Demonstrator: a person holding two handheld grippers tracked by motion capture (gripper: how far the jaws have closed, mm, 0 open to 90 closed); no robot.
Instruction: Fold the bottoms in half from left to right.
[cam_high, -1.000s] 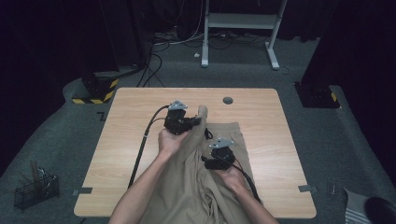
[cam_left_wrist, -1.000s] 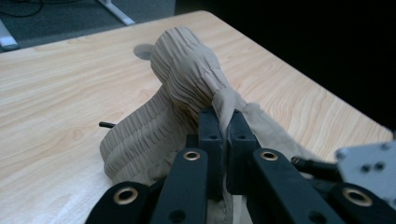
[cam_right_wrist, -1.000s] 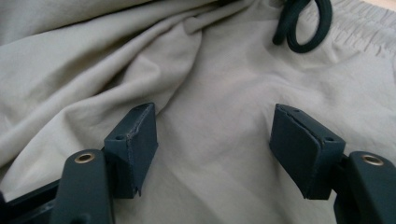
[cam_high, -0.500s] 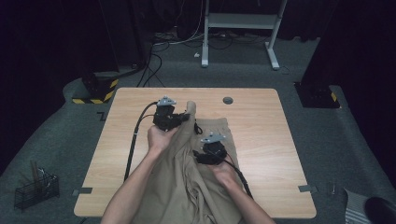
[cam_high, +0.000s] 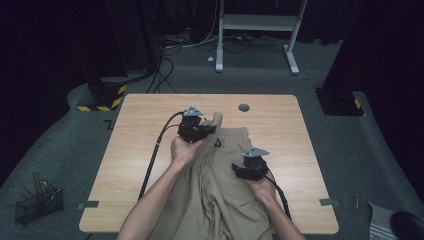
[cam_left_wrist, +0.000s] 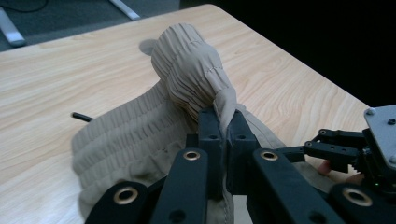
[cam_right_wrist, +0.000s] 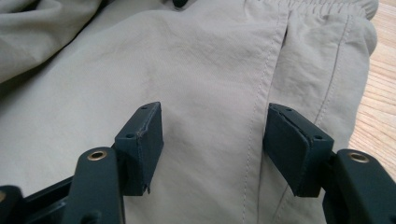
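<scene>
Both hands have shifted across the desk (cam_high: 280, 112) since a second ago: my left tongs (cam_high: 212, 129) slid leftward and then partway back with the waistband, while my right tongs (cam_high: 235, 171) came in over the fabric and their jaws have just been closing a little, with nothing pinched between them yet.

Right now the left tongs are clamped tight on the elastic waistband (cam_left_wrist: 191, 70) of the khaki trousers (cam_high: 210, 200), holding that gathered corner lifted off the wood. I read that grip as an anchor, keeping the top edge taut so the cloth can be straightened or folded. The trousers lie along the middle of the desk, waistband toward the far side, legs running back toward me and off the near edge.

My right tongs hover wide apart just above the flat fabric, straddling a side seam (cam_right_wrist: 261, 88) below the waistband. I judge they are lining up to take hold there, opposite the left grip.
</scene>
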